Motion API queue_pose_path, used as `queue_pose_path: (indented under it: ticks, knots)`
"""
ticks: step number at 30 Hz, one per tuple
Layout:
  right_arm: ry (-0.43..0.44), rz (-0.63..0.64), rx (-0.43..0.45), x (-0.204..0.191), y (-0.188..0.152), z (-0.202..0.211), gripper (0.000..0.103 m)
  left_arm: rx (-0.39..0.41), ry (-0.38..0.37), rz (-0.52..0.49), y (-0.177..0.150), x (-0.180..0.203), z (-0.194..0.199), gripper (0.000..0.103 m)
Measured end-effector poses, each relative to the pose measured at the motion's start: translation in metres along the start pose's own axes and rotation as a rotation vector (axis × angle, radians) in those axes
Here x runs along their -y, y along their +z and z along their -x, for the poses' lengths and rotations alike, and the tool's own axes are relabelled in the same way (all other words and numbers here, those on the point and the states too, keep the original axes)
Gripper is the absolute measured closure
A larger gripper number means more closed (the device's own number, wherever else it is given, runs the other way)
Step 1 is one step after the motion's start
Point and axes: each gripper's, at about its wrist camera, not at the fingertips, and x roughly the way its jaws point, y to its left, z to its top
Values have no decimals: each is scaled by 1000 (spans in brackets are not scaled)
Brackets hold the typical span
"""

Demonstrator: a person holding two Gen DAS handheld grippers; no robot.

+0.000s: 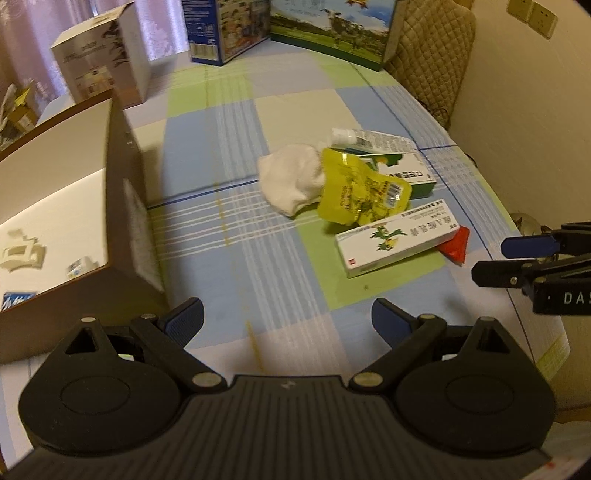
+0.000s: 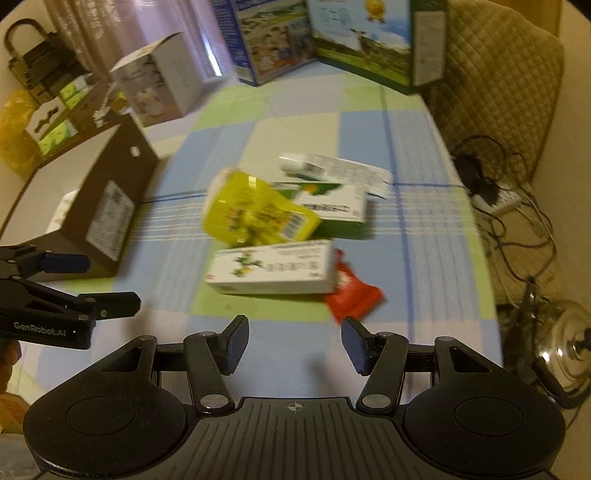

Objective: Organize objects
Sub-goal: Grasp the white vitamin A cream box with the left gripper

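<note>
A small heap lies mid-table: a yellow pouch (image 1: 364, 192) (image 2: 258, 212), a white cloth (image 1: 291, 177), a long white medicine box (image 1: 397, 240) (image 2: 273, 267), a green-and-white box (image 1: 406, 171) (image 2: 328, 205), a red packet (image 1: 456, 245) (image 2: 352, 297) and a small white box (image 2: 332, 168) behind. An open brown cardboard box (image 1: 125, 206) (image 2: 110, 206) stands to the left with a few small items inside. My left gripper (image 1: 287, 319) (image 2: 110, 278) hovers open and empty before the heap. My right gripper (image 2: 293, 341) (image 1: 489, 260) is open, empty, just short of the red packet.
The checked tablecloth (image 1: 229, 229) covers the table. Printed cartons (image 1: 332, 29) and a white carton (image 1: 103, 66) stand at the far edge. A quilted chair back (image 2: 498, 74), cables with a power strip (image 2: 498, 199) and a metal kettle (image 2: 565, 347) are off the right edge.
</note>
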Motion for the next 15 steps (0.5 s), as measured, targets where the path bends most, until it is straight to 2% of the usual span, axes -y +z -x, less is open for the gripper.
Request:
queue_pose_path:
  ticks: [3, 15]
  knots:
    - [-25, -34, -3, 16, -5, 2, 50, 8, -24, -36, 3, 9, -12, 7]
    - [-115, -192, -1, 68, -28, 21, 50, 84, -142, -302, 28, 60, -56, 10]
